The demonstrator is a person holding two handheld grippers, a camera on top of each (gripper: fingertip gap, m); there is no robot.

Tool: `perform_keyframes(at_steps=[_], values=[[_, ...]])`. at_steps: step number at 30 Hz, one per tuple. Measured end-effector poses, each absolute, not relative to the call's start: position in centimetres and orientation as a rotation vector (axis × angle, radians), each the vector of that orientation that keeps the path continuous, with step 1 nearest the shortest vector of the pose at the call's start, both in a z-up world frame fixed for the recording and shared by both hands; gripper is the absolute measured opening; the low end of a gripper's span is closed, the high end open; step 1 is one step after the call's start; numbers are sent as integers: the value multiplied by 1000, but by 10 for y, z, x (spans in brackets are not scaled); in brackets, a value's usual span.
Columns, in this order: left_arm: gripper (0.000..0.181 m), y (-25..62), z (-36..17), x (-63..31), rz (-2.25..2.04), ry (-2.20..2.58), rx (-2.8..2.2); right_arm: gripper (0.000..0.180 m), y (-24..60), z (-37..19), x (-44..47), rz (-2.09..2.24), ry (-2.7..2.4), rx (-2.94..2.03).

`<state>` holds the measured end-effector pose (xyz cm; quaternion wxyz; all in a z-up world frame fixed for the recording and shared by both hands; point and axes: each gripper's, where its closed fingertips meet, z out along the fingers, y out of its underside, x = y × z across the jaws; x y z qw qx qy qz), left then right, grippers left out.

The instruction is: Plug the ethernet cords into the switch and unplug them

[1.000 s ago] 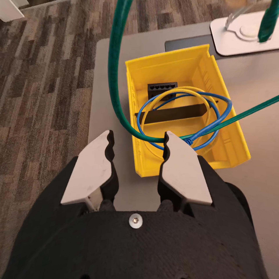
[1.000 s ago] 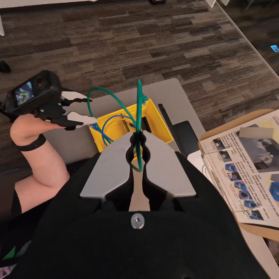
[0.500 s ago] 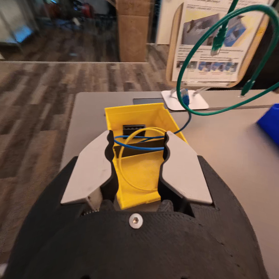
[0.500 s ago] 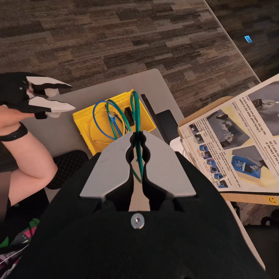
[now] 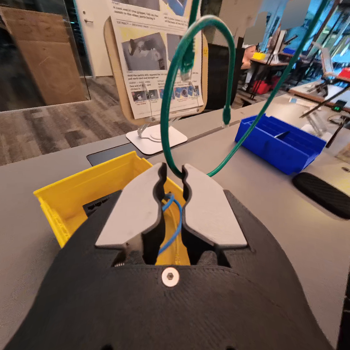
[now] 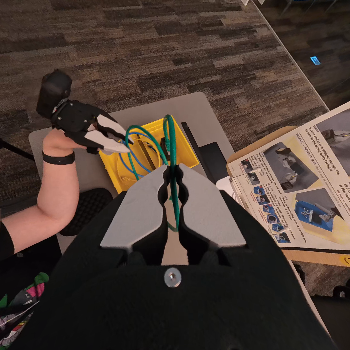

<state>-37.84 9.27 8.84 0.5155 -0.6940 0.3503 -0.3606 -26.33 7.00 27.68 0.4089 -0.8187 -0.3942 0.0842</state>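
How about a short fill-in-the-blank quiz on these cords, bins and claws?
1. The cord pinched in the right claw is coloured ____.
2. The bin holding the blue cord is ____.
3. The other bin, farther off, is ____.

Missing words: green; yellow; blue.

The right gripper [image 6: 172, 168] points toward 12 o'clock, jaws nearly together, clamping a green cord [image 6: 173, 181]. At 10 o'clock the left gripper [image 6: 127, 144], on a bare forearm [image 6: 56, 191], has jaws slightly parted.
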Motion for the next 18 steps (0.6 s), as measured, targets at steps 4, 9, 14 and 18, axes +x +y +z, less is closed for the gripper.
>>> perform_keyframes(at_steps=[4,9,14,18], values=[[7,86,97,-392,-854,762,-1703,7,66,270,-267,228,-1013,-2061],[5,60,111,-392,-843,824,-1663,7,53,254,-251,238,-1039,-2088],[5,29,104,-340,-777,1096,-1679,7,19,198,-198,341,-1060,-2221],[5,3,72,-268,-625,1462,-1693,7,-15,121,-138,448,-1071,-2402]])
